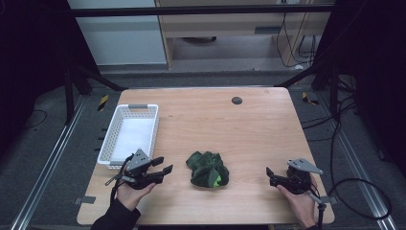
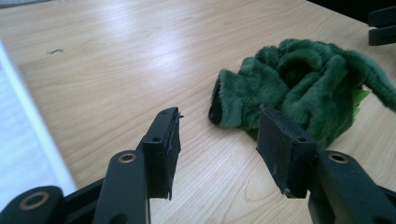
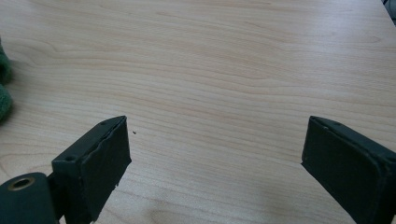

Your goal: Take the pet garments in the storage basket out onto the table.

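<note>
A crumpled green plush cloth (image 1: 207,168) lies on the wooden table (image 1: 239,129), near its front middle. My left gripper (image 1: 164,164) hovers just left of the cloth and points at it, jaws partly apart, nothing between them. In the left gripper view the cloth (image 2: 299,93) lies just beyond the left gripper (image 2: 218,112), with its near edge close to the right pad. My right gripper (image 1: 270,176) sits to the right of the cloth, a clear gap away, with its jaws wide. The right gripper (image 3: 219,123) looks over bare wood, and the cloth (image 3: 3,88) peeks in at the left edge.
A white plastic basket (image 1: 115,129) with a white lining stands at the table's left edge, beside my left hand; its rim (image 2: 28,121) shows in the left gripper view. A small black round cap (image 1: 236,100) sits near the far edge. Cables trail off on the right.
</note>
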`<state>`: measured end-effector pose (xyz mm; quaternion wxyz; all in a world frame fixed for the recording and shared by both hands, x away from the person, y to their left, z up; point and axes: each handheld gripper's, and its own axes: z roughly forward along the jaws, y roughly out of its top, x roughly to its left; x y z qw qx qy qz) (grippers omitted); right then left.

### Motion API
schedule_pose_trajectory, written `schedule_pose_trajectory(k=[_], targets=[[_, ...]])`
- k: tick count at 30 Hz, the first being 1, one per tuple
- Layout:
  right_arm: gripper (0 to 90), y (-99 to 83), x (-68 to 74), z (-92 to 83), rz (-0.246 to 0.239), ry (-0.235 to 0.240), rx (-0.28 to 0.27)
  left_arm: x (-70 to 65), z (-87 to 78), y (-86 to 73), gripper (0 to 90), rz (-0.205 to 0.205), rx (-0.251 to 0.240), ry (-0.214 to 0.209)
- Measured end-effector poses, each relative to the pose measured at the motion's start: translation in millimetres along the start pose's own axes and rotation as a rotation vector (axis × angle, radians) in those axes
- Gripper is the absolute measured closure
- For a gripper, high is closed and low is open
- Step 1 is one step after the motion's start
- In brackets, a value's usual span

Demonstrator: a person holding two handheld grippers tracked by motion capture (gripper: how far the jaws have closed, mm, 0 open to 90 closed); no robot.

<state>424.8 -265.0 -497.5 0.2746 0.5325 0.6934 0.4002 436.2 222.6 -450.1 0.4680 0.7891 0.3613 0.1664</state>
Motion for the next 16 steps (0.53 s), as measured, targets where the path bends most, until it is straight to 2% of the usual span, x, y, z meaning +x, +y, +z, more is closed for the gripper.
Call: schedule_pose_trajectory(k=[16], targets=[[7.6,-0.2,1.8,-0.4,-0.010,0.001,-0.003,6.7,-14.5,-24.9,47.1,-0.028,0.029,0.029]])
